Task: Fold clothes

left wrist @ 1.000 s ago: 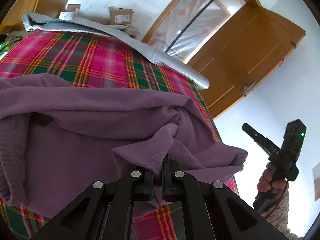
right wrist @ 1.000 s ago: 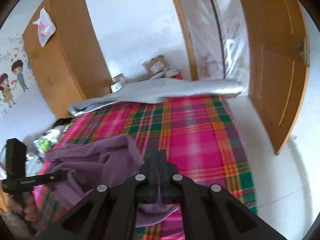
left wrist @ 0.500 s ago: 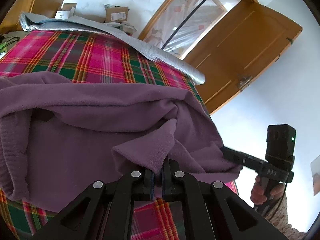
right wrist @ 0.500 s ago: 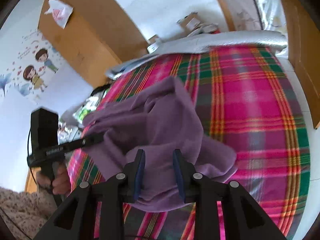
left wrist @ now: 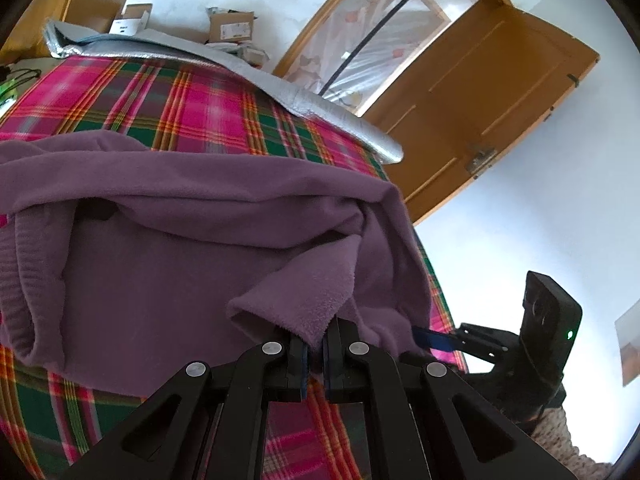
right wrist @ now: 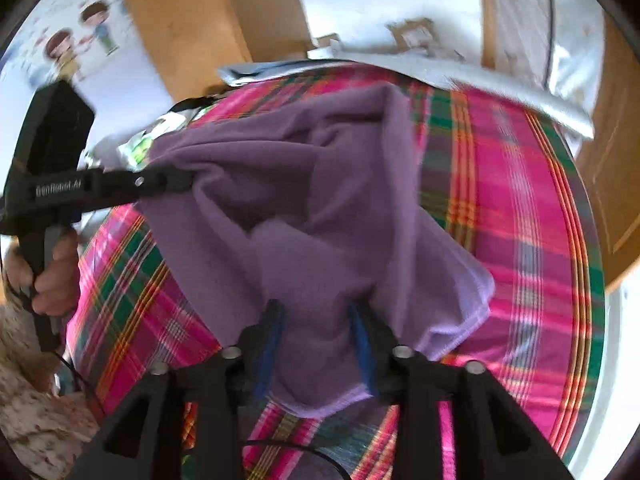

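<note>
Pinching the purple fleece garment (left wrist: pixel 168 264) taut above the plaid bed (left wrist: pixel 192 112), the left tongs (left wrist: pixel 315 354) steady it while the right tongs (right wrist: pixel 316 344), jaws just widened, straddle a hem corner ungripped.

Daylight is washing over white walls (left wrist: pixel 520 216). A wooden door (left wrist: pixel 492 92) is standing open beside a plastic-covered doorway (left wrist: pixel 372 36). Cardboard boxes (left wrist: pixel 232 28) are sitting against the far wall, and cartoon stickers (right wrist: pixel 76 44) are decorating the wall beside a wooden wardrobe (right wrist: pixel 208 12).

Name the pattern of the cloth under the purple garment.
Plaid bedcover: pink with green blocks and orange-yellow lines. It shows sharpest in the left wrist view.
</note>
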Demonstrator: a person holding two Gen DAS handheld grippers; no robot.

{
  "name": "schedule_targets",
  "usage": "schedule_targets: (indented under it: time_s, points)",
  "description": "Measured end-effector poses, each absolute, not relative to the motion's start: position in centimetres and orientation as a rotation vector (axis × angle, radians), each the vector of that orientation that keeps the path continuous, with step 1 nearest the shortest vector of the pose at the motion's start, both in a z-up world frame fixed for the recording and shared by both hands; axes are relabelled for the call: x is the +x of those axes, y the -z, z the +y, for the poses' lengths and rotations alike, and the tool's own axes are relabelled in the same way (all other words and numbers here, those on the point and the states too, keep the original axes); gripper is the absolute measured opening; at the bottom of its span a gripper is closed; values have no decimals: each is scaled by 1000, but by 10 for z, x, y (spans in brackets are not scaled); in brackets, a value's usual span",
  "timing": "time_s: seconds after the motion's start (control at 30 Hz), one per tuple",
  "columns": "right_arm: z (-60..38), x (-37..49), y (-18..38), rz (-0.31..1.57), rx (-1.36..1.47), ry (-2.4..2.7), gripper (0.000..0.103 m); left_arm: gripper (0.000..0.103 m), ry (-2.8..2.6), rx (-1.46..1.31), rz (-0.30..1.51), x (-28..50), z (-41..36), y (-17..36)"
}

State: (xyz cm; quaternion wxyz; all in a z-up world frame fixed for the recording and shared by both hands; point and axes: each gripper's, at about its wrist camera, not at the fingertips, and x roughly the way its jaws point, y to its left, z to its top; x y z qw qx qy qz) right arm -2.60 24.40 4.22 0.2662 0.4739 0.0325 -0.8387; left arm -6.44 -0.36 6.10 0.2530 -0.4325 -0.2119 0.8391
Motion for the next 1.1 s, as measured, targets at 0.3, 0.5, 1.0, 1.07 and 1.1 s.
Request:
schedule_targets:
  time_s: [0.3,0.5,1.0,1.07,1.1]
  points:
    - [239,-24,-38,186,1279,2363,21,5,-2295,-1189,-596,-58,-12,-57]
    - [257,-25,-53,142,1219,2457,11,5,-2308,-1190,-599,-58,-13,-55]
    - [322,-78,-93,10,1054,2750,10,5,-2357,-1196,-595,-61,-22,-57]
    - [328,-89,-91,-12,1060,2770,10,5,-2368,-1208,-597,-63,-24,-54]
    - [332,-94,-89,-25,1064,2781,10,5,-2373,-1214,-600,-64,-25,-53]
